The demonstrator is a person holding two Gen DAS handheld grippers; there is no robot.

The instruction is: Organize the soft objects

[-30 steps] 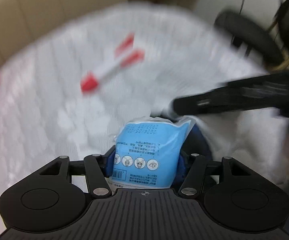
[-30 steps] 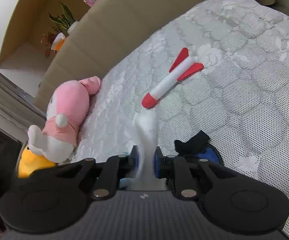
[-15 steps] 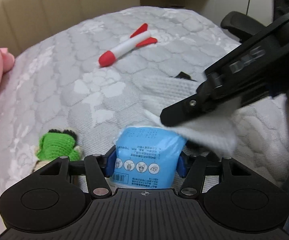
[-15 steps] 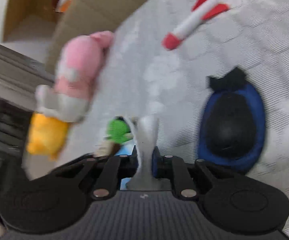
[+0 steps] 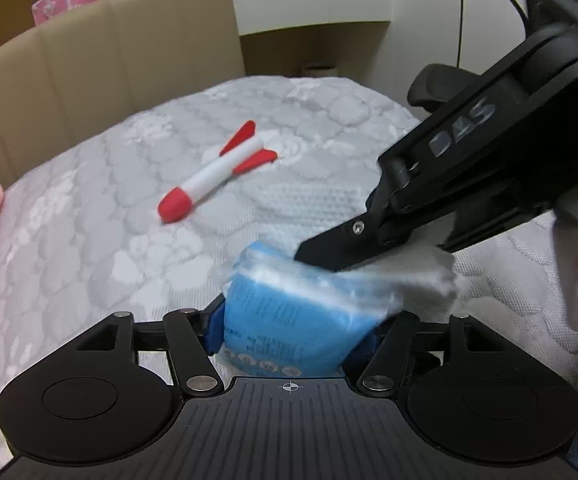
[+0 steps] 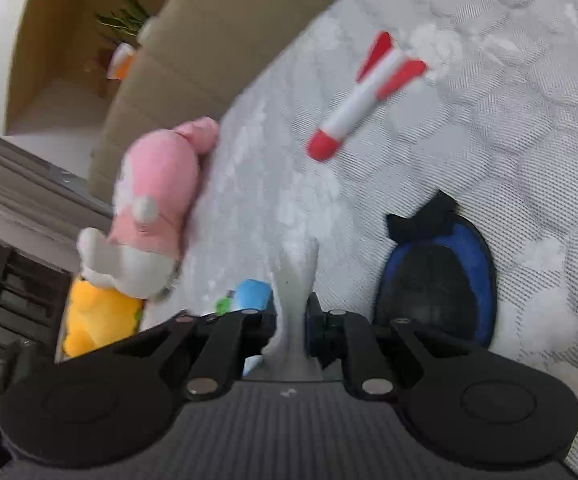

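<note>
Gripping a blue packet (image 5: 289, 320) of what looks like wipes or masks, the left gripper (image 5: 293, 328) has its fingers (image 5: 213, 328) set fairly wide, one on each side of the pack, which fills the gap between them and is held above the bed (image 5: 89, 240). The packet's clear upper edge is blurred. Crossing in from the right of the left wrist view, the right gripper (image 5: 329, 252) reaches over the packet, its dark tip just above the pack's top edge; whether they touch cannot be told.

From its own camera, the right gripper (image 6: 292, 316) has its fingers nearly together, pinched on a thin white cloth (image 6: 295, 292) that stands up between them and spreads out below. A fold of the same cloth (image 5: 421, 276) hangs under that gripper in the left view, just beside the packet.

On the quilted bed lie a red-and-white rocket toy (image 6: 365, 96), well apart from both grippers, and a blue and black pouch (image 6: 433, 284) just right of the right fingers. A pink plush (image 6: 153, 200) rests at the bed's edge against the beige headboard (image 5: 109, 60), with a yellow plush (image 6: 97, 316) below it.
</note>
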